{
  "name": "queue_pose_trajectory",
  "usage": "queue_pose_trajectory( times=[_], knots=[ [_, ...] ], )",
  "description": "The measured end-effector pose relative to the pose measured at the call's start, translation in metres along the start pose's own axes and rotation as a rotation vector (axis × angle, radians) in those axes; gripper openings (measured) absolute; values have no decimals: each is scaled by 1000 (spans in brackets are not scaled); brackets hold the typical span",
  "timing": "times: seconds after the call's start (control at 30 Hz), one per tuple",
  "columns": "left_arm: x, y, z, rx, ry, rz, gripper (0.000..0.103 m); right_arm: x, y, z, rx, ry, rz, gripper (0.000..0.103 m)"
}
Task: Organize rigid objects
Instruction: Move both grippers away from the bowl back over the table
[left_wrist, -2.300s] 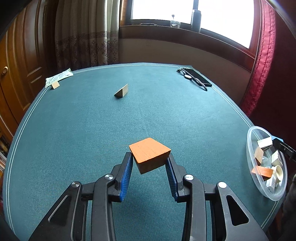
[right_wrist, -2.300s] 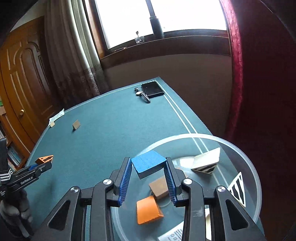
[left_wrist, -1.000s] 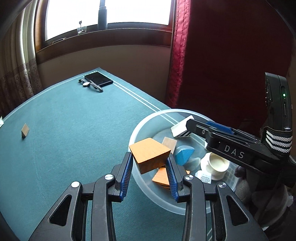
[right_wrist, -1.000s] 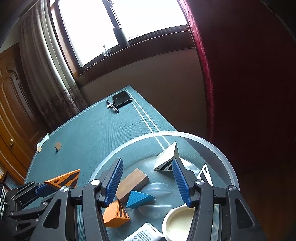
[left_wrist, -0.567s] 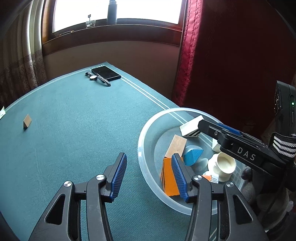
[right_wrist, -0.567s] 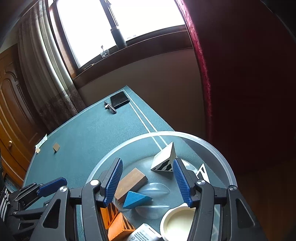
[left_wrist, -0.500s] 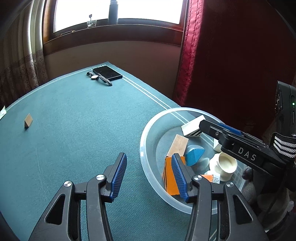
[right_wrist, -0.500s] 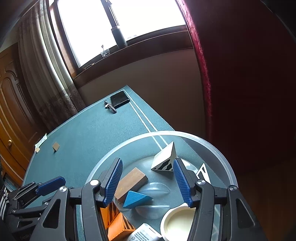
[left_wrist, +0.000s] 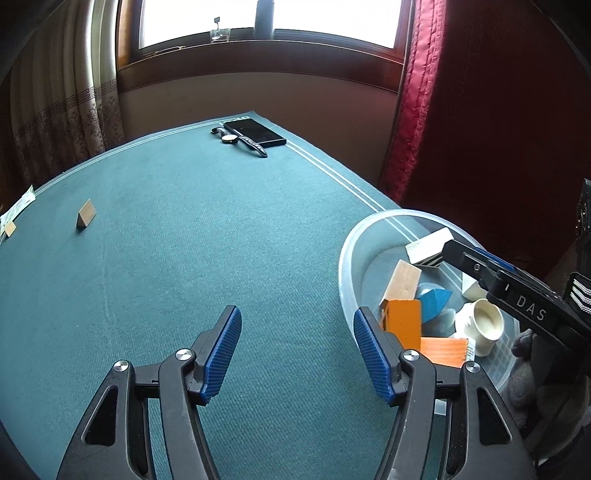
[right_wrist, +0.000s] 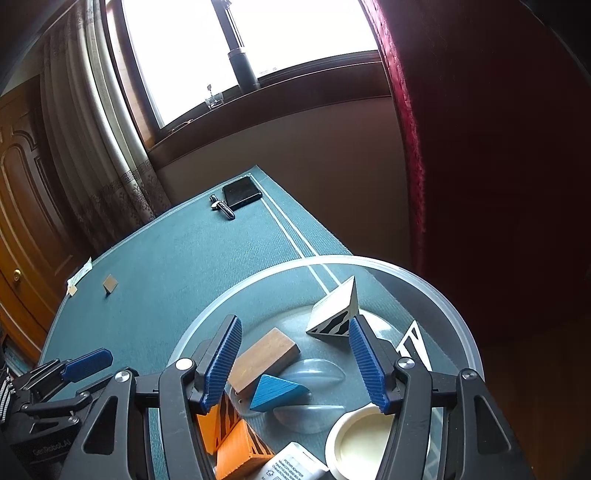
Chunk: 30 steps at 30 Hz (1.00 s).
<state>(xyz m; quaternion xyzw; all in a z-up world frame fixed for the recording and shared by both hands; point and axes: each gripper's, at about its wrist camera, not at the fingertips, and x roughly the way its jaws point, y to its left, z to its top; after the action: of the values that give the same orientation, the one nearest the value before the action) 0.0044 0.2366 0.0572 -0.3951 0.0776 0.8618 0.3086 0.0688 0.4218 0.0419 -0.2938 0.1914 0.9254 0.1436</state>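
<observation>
My left gripper hangs over the green table, just left of the clear plastic bowl; its jaws are opening with nothing between them. The bowl holds two orange blocks, a blue wedge, a tan wooden block, a white striped wedge and a white cup. My right gripper hovers above the bowl, jaws opening, gripping nothing. A small wooden wedge stands far left on the table.
A black phone and a wristwatch lie at the far table edge. A paper packet and a tiny block sit at the left edge. A red curtain hangs behind the bowl's corner.
The left gripper let the orange block fall into the bowl, spread its jaws and swung left off the bowl. The right gripper's jaws widened slightly in place.
</observation>
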Motion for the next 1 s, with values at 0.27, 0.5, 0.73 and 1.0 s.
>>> queue_pose_trajectory(
  times=[0.27, 0.5, 0.73, 1.0],
  knots=[
    [-4, 39, -12, -53, 5, 61, 64, 1, 14, -3, -48, -5, -5, 64],
    [-13, 91, -29, -125, 20, 149, 64, 5, 39, 0, -112, 32, 36, 64],
    [-33, 144, -40, -219, -4, 225, 64, 20, 92, 19, -227, 122, 167, 65],
    [-53, 186, -47, -282, -32, 290, 64, 77, 182, 24, -417, 243, 240, 65]
  ],
)
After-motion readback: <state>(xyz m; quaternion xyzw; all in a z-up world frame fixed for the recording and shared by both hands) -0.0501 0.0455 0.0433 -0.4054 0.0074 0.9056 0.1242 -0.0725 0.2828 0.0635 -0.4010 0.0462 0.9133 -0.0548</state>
